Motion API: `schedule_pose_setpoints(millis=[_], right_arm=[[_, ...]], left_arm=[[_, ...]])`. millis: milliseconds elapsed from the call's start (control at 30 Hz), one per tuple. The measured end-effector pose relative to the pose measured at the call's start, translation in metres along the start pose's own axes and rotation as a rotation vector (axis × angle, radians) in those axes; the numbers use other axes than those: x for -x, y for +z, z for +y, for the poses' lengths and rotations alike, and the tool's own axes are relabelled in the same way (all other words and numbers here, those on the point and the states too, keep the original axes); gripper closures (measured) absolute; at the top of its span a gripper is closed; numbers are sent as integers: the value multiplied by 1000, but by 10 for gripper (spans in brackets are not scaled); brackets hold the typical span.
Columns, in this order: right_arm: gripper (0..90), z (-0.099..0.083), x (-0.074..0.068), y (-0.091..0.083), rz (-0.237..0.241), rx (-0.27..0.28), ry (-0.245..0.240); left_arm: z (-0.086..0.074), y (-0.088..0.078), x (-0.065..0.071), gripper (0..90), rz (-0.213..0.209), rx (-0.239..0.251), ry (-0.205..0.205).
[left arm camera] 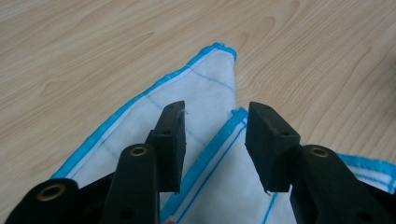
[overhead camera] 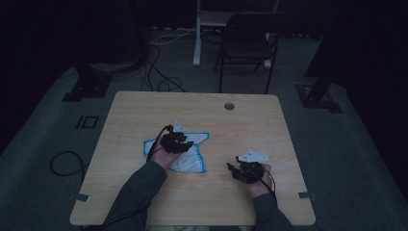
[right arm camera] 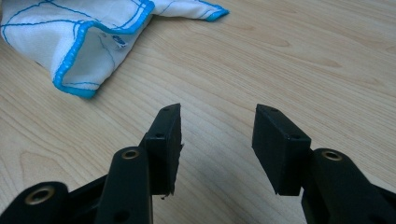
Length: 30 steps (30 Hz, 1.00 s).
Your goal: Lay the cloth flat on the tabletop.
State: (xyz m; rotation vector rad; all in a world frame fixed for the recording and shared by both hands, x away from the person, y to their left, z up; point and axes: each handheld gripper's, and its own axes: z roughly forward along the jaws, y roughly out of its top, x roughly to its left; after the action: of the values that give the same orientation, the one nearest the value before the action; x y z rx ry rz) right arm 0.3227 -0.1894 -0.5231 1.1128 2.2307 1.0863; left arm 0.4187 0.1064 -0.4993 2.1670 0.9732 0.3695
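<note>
Two grippers, both with jaws apart: left gripper over white blue-edged cloth at table centre, nothing clamped; right gripper lower right, over bare wood.

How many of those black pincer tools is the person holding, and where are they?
2. The left gripper hovers over the white cloth with blue edging at mid-table; the right gripper sits over bare wood, nearer the table's right side.

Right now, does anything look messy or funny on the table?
The cloth isn't flat or neatly folded: it lies rumpled, with one corner sticking out to a point. Nothing looks spilled or broken.
</note>
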Motion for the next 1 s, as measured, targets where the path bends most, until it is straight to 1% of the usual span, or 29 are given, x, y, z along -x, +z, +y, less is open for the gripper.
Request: schedule_pose_setpoints(millis=[33,67,100,133,167,200,233,267,300,333,367,400,433,467,500,533,567,633,667,700,733,767,867,900,933,967,1000], right_arm=[[524,0,0,0,0,0,0],[524,0,0,0,0,-1,1],[524,0,0,0,0,-1,1],[524,0,0,0,0,-2,0],[524,0,0,0,0,-2,0],[524,0,1,0,0,-2,1],[524,0,1,0,0,-2,1],[525,-1,1,-1,0,-3,3],[525,-1,1,-1,0,-3,3],[525,-1,1,-1,0,-3,3],[525,-1,1,-1,0,-3,3],[525,-1,1,-1,-1,-2,3],[525,-1,1,-1,-1,-2,3],[525,-1,1,-1,-1,-3,3],[525,-1,1,-1,-1,-3,3],[525,-1,1,-1,-2,-3,3],[525,-1,1,-1,-2,-3,3],[524,-1,1,-1,0,-5,0],[525,-1,0,-1,-2,-5,1],[525,-1,0,-1,-2,-5,1],[525,-1,0,-1,-3,-4,-2],[525,-1,0,-1,-3,-4,-2],[525,-1,0,0,-4,-6,-3],[525,-1,0,0,-4,-6,-3],[525,0,0,0,-2,-4,-3],[525,0,0,0,-2,-4,-3],[527,1,0,1,-1,-4,-6]], left_arm=[[1,2,0,582,-1,-6,6],[4,8,2,574,-6,-22,8],[4,8,2,573,-6,-22,8],[5,15,4,568,-16,-43,8],[5,15,4,563,-16,-43,8],[5,20,5,562,-24,-68,20],[5,20,5,564,-24,-68,20],[3,24,8,576,-21,-83,22],[3,24,8,598,-21,-83,22],[1,23,9,660,-7,-102,41],[1,23,9,720,-7,-102,41],[0,21,11,783,-2,-106,52],[0,20,11,783,0,-106,57],[0,13,15,830,3,-87,62],[0,13,15,841,3,-87,62],[0,6,17,852,1,-75,69],[0,6,17,853,1,-75,69],[-2,-3,19,853,0,-54,67],[-4,-10,20,850,-1,-38,66],[-4,-10,20,847,-1,-38,66],[-7,-18,20,843,-5,-23,61],[-7,-18,20,844,-5,-23,61],[-15,-33,20,845,-12,4,58],[-15,-33,20,849,-12,4,58],[-20,-39,20,855,-11,11,53],[-20,-39,20,857,-11,11,53],[-26,-46,19,860,-9,25,39]])
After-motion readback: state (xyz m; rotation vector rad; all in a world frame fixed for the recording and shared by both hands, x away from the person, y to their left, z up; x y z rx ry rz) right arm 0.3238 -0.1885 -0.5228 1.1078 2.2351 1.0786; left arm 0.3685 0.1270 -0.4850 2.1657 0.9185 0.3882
